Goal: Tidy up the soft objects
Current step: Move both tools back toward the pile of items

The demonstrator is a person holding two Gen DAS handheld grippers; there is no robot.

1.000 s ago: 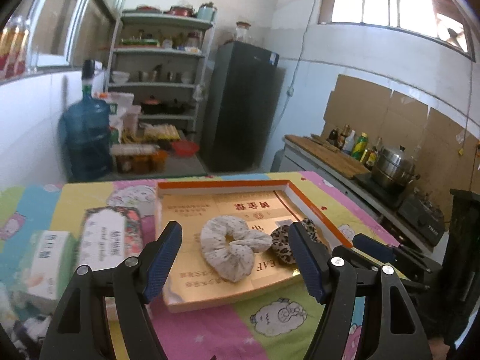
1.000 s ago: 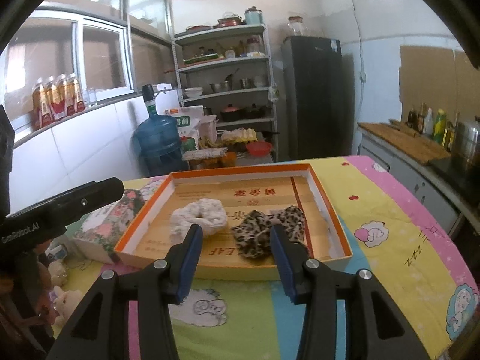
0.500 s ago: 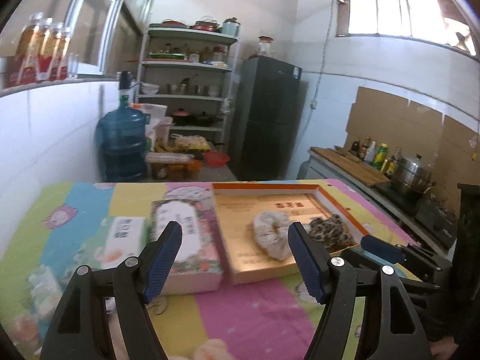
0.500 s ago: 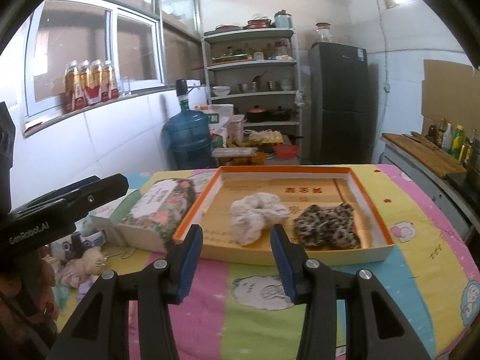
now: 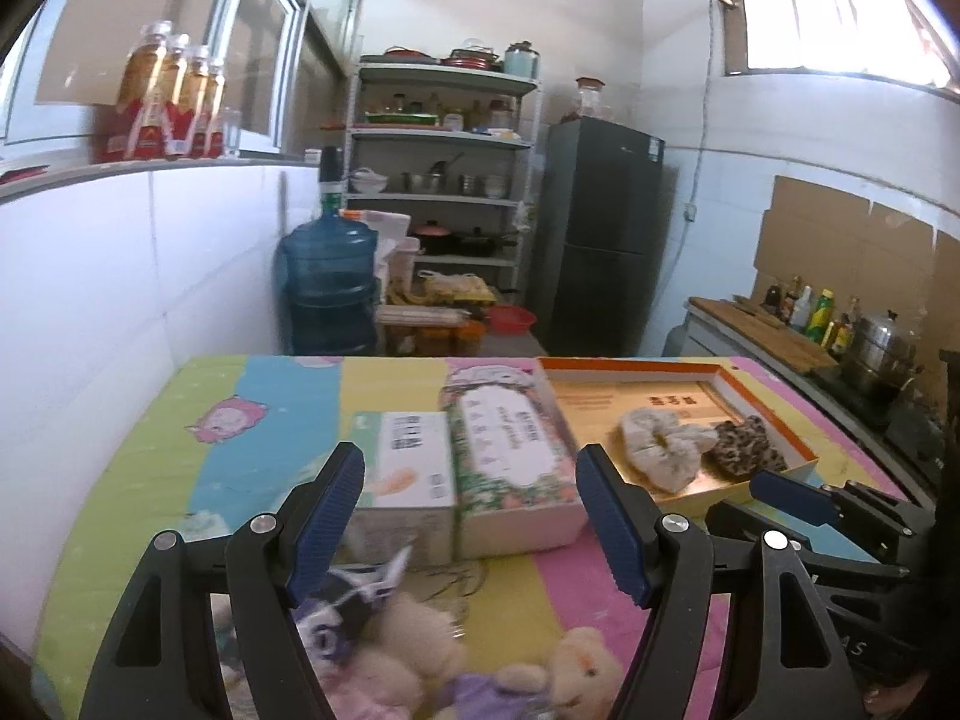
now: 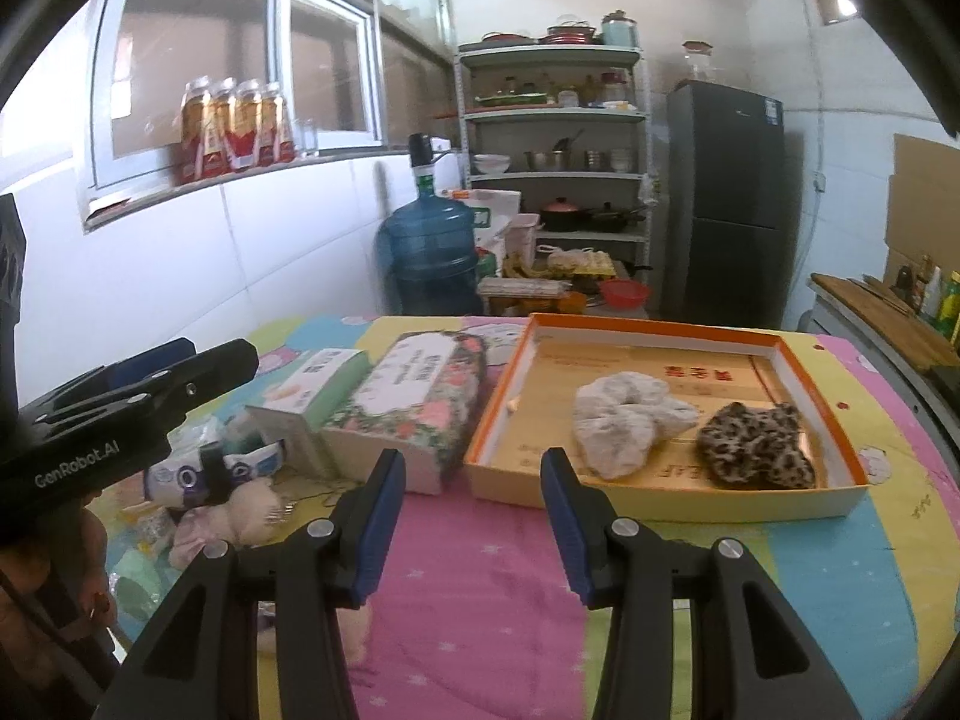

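A white speckled scrunchie (image 6: 624,420) and a leopard-print scrunchie (image 6: 756,444) lie side by side in the orange-rimmed cardboard tray (image 6: 660,324). The left wrist view shows the same white scrunchie (image 5: 660,450), leopard scrunchie (image 5: 744,450) and tray (image 5: 636,366) at right. Small plush toys (image 5: 414,648) are heaped on the cloth right under my left gripper (image 5: 469,455), which is open and holds nothing. My right gripper (image 6: 472,455) hovers open before the tray's near left corner, nothing between its fingers. The plush toys (image 6: 240,498) lie to its left.
A floral tissue box (image 6: 414,402) and a white-green tissue box (image 6: 318,384) sit left of the tray. The left gripper (image 6: 138,396) crosses the right view's left side. Patchwork cloth covers the table (image 6: 480,576). Water jug, shelves and fridge stand beyond.
Both grippers have swung left, away from the tray. The tray has slid toward the right in both views and the plush toys have come into sight. Jaw openings look the same.
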